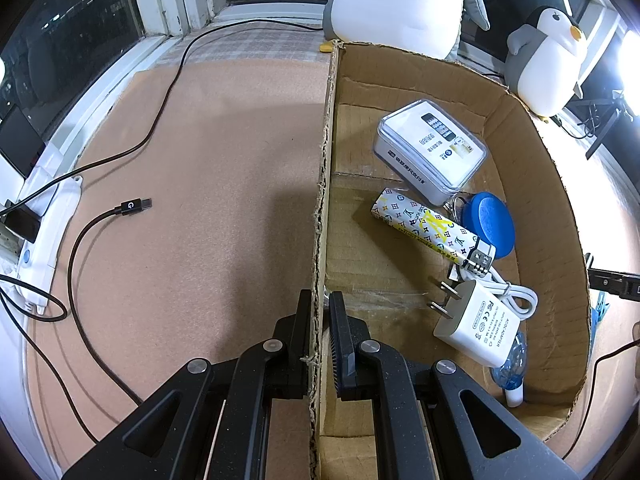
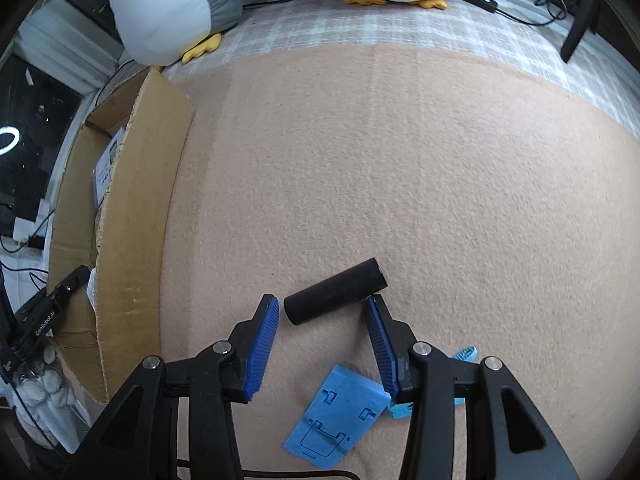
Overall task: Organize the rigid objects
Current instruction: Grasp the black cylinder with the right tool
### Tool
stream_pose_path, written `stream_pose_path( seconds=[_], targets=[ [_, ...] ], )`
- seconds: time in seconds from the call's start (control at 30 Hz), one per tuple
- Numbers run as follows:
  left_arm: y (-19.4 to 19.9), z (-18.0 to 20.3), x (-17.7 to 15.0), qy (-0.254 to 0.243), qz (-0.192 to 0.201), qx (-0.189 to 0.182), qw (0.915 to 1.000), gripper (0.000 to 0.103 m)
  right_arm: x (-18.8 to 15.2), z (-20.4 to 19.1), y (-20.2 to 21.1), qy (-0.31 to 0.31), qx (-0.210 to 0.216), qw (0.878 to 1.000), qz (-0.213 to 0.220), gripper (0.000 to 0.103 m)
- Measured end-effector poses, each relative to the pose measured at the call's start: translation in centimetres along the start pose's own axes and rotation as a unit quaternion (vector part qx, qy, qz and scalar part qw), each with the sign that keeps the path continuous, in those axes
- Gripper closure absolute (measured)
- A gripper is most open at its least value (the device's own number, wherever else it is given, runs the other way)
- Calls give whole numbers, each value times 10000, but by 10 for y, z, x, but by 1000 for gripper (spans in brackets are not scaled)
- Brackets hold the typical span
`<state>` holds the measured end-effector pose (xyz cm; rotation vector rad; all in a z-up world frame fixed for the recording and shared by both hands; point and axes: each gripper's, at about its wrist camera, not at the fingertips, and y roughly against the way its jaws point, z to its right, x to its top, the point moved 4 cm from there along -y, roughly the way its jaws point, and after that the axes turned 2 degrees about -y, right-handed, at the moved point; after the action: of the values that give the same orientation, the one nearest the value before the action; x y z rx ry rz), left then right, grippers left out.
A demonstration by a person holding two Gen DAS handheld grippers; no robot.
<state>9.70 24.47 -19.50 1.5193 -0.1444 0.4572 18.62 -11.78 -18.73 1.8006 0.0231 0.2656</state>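
Two tools are in play: the left tool [image 1: 320, 304] is clenched on the near wall of the brown cardboard box [image 1: 532, 184], steadying it, while the right tool [image 2: 322, 312] is held spread and empty above the black matte cylinder [image 2: 335, 291] lying on the peach felt worktop [image 2: 400, 160], well apart from the box. The cylinder is best straddled across its narrow width, not along its length. The blue plastic plate [image 2: 336, 416] nearby should be left undisturbed.

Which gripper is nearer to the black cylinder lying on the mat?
Right. The right gripper hangs open just over the black cylinder. The left gripper is clamped on the cardboard box wall, with the cylinder outside its view.
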Motion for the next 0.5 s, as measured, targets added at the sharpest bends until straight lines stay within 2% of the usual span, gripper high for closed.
stream_pose_path(
  seconds=[0.3, 0.4, 0.5],
  targets=[
    [0, 0, 0, 8, 2, -8, 10000, 96, 9, -2, -2, -22, 10, 10000, -45, 62],
    [0, 1, 0, 12, 5, -12, 10000, 96, 13, 2, -4, -260, 203, 9994, -114, 62],
    [0, 0, 0, 8, 4, -11, 10000, 96, 17, 12, -4, -668, 566, 9960, -202, 61]
  ],
)
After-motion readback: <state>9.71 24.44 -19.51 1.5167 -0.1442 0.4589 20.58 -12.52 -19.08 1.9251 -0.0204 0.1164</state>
